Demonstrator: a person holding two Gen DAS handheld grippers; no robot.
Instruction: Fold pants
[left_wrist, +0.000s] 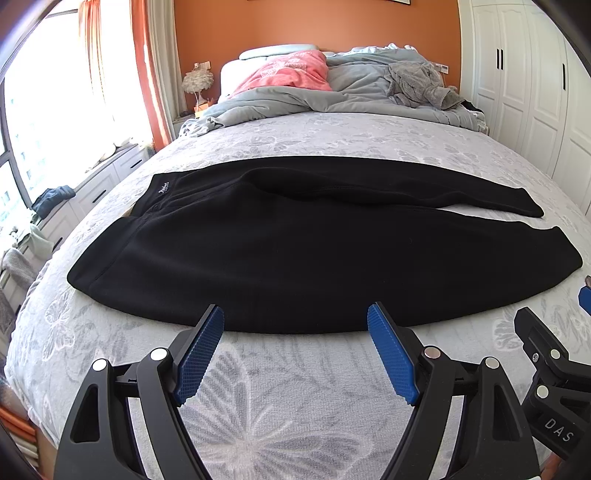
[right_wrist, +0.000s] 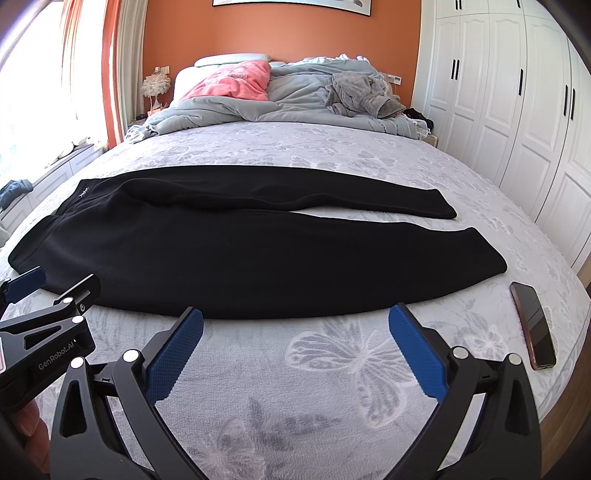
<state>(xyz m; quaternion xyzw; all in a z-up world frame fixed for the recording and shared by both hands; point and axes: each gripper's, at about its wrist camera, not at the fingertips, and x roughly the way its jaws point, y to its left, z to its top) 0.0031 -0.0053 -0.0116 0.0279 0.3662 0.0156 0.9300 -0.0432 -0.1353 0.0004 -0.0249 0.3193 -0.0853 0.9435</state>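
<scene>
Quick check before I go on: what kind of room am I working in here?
A bedroom, it seems: the pants lie on a made bed with a rumpled duvet and pink pillow at its head, and white wardrobes along one wall.

You see matt black fleece-like cloth in the pants (left_wrist: 258, 251), soft napped fabric on the butterfly-print bedspread (left_wrist: 332, 136), ribbed blue pads (left_wrist: 201, 354) on matt black plastic fingers, and a glossy phone (right_wrist: 533, 326)
</scene>
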